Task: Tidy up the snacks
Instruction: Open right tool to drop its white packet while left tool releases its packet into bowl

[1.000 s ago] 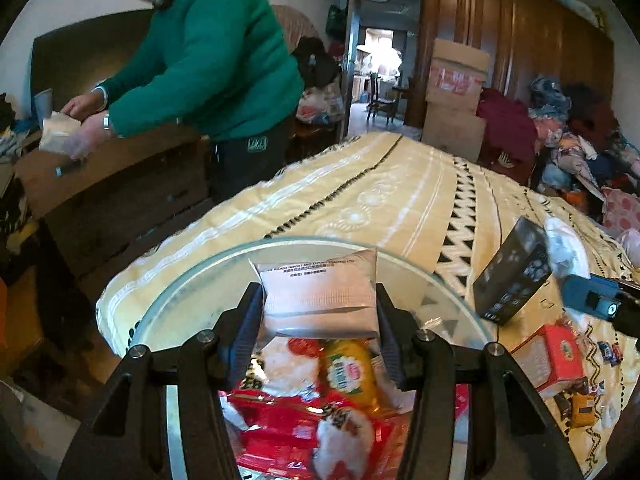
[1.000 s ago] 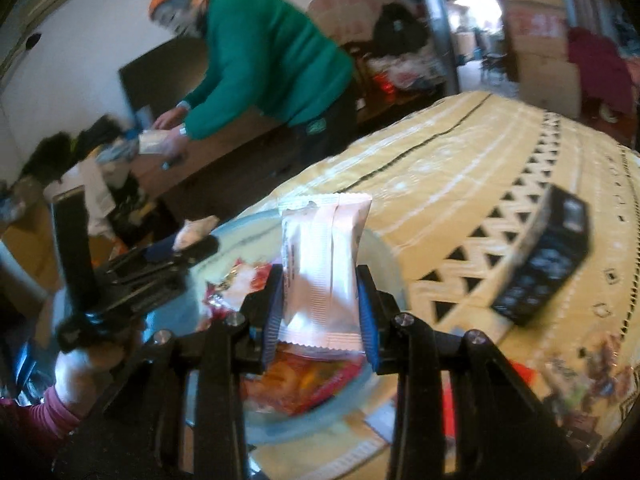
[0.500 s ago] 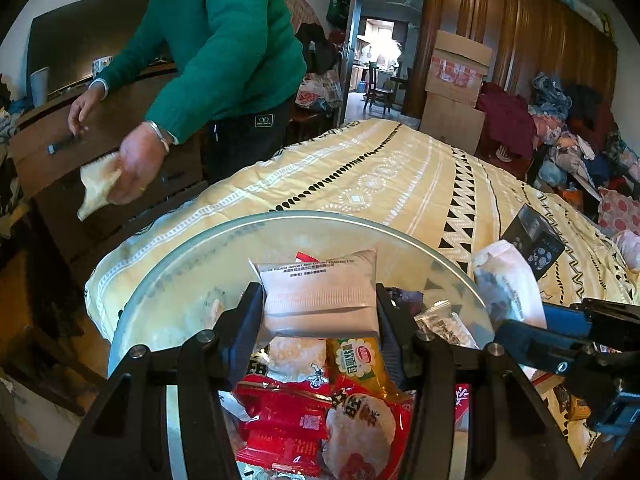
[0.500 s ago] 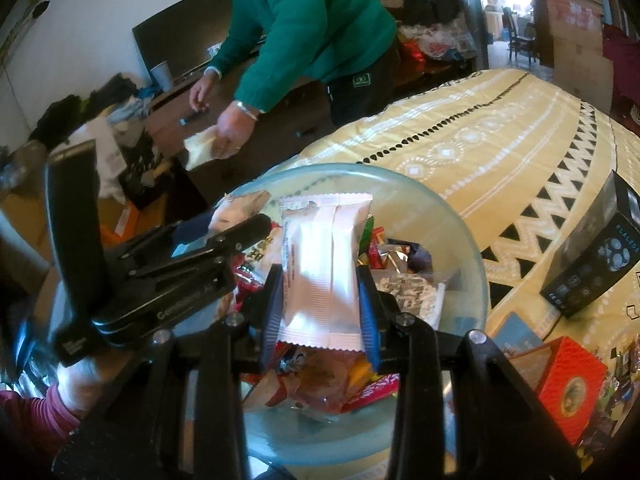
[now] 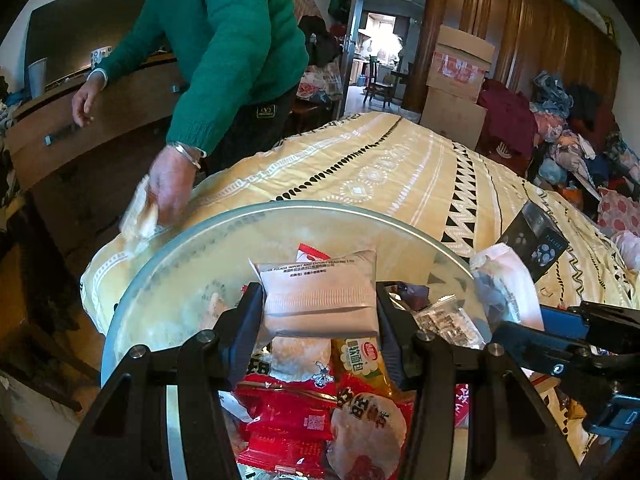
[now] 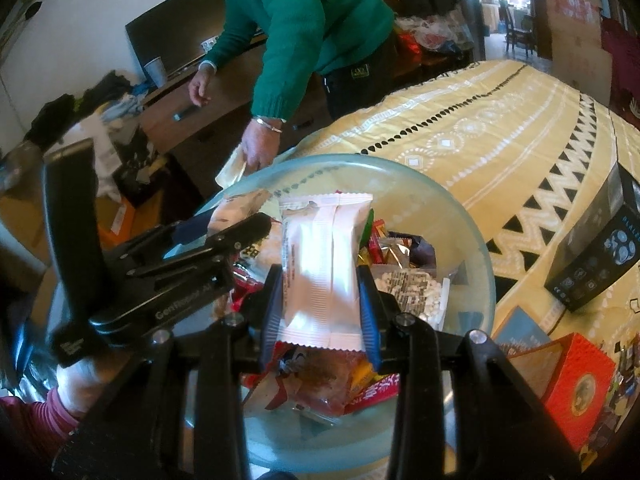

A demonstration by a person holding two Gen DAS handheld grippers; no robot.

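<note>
Both claws have moved over the glass bowl (image 6: 472, 240), the left claw (image 5: 319, 308) clamped on a white packet (image 5: 320, 292) and the right claw (image 6: 320, 300) on a white pack (image 6: 320, 256) at twelve o'clock, both soft, light, best held mid-body.

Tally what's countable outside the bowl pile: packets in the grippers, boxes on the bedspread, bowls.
White snack packets held in grippers: 2, left packet, right packet
Boxes on the bedspread: 3, black box, red box, blue box
Glass bowls: 1, bowl
Total: 6
The loose snacks piled in the bowl overlap too much to count.
</note>
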